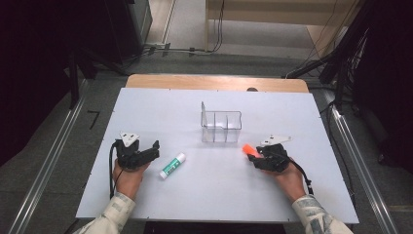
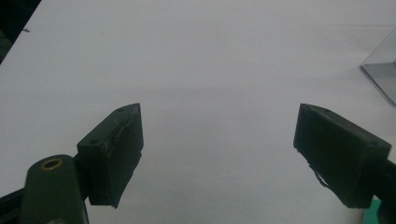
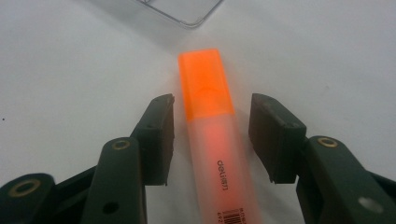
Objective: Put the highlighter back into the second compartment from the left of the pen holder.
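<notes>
Two grippers are resting on the white bench (image 1: 214, 195) in the high view, the right gripper (image 1: 253, 155) straddling an orange highlighter (image 1: 249, 149) near the clear organizer (image 1: 221, 126), a glue stick (image 1: 172, 165) lying left of it. Left gripper (image 2: 219, 154) jaws are standing wide apart over bare bench. Right gripper (image 3: 211, 135) jaws are sitting either side of the highlighter (image 3: 212, 135), printed "deli", pads not touching; an off-centre squeeze could be rolling it away.

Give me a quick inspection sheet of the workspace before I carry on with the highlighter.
Surface: white table, bare near the grippers.
Job's things: orange highlighter lying flat; clear divided organizer beyond it.
Clutter: glue stick lying between the hands.
Grippers: right gripper jaws straddle the highlighter, gaps both sides; left gripper open, nothing between the jaws.
Cables: one trails from each gripper.
Surroundings: grey floor, cables at the far wall.
</notes>
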Motion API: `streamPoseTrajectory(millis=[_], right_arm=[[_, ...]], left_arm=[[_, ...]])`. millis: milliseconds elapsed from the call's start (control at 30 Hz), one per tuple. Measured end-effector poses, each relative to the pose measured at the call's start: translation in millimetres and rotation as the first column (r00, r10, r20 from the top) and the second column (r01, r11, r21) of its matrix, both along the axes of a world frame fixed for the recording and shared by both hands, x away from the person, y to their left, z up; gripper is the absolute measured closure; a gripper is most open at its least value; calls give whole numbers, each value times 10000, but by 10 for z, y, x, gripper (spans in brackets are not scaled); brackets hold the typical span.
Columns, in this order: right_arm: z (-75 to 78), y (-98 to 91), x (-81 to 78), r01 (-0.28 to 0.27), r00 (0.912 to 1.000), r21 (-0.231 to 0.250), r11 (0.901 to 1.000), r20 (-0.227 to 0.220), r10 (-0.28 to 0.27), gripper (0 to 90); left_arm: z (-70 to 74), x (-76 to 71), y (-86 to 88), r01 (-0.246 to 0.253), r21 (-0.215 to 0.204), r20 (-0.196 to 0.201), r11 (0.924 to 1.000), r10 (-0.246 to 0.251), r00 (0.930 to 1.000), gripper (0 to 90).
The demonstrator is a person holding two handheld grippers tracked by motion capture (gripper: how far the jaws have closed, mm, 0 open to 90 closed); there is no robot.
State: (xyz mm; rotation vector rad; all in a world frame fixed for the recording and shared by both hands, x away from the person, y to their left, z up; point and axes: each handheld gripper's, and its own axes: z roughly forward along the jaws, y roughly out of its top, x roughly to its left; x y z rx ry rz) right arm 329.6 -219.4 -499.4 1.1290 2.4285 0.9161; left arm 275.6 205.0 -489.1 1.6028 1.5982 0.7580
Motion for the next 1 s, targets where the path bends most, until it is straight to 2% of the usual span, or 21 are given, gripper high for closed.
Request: streamPoseTrajectory(millis=[567, 1000], right_arm=[[-3, 25, 12, -221, 9997, -275, 9994, 137, 225, 584], [11, 18, 34, -185, 9998, -228, 9996, -83, 183, 606]], left_arm=[[2, 1, -2, 9, 12, 5, 10000, -9, 10000, 159], [2, 1, -5, -5, 13, 15, 10000, 5, 10000, 159]])
